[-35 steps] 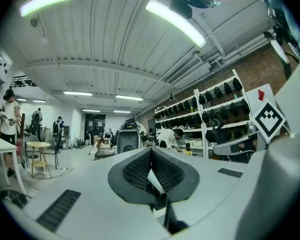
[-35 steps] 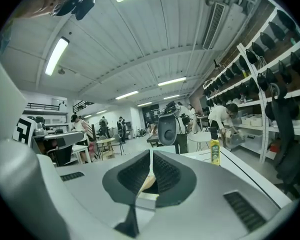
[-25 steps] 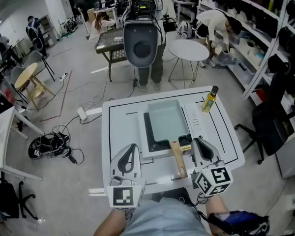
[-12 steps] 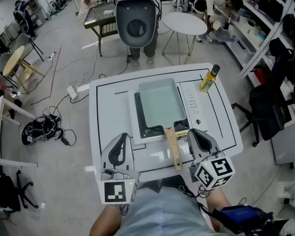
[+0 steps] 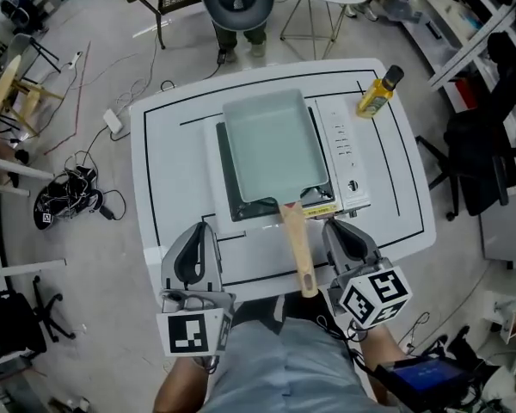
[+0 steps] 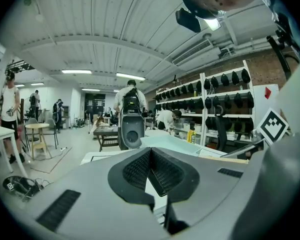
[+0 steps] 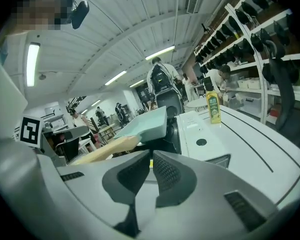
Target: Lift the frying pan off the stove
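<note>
Frying pan (image 5: 268,144) sits on the stove (image 5: 225,179), mid-surface (image 5: 168,136), ahead of both claws. Its wooden handle (image 5: 296,246) points back at the person and runs between the two claws, much nearer the right one. Right claw (image 5: 347,241) is just beside the handle's right side, a small gap showing and no contact. Left claw (image 5: 196,252) is well apart to the left, over bare surface. Both are down near the front edge. The right gripper view shows the right claw's pads closed to a thin slit with nothing between them. In the left gripper view the pads look to meet at the tips, empty too, though the wide-angle lens makes a hairline gap hard to rule out. The head view gives the layout: pan square on the burner, stove control panel (image 5: 344,149) to its right, yellow bottle (image 5: 377,95) at the far right corner. The right gripper view adds height: the handle stands clear above the surface, up and left of the pads, with the pan wall behind it. In the left gripper view the pan is only a pale edge past the pads, and the handle a thin strip at right.
</note>
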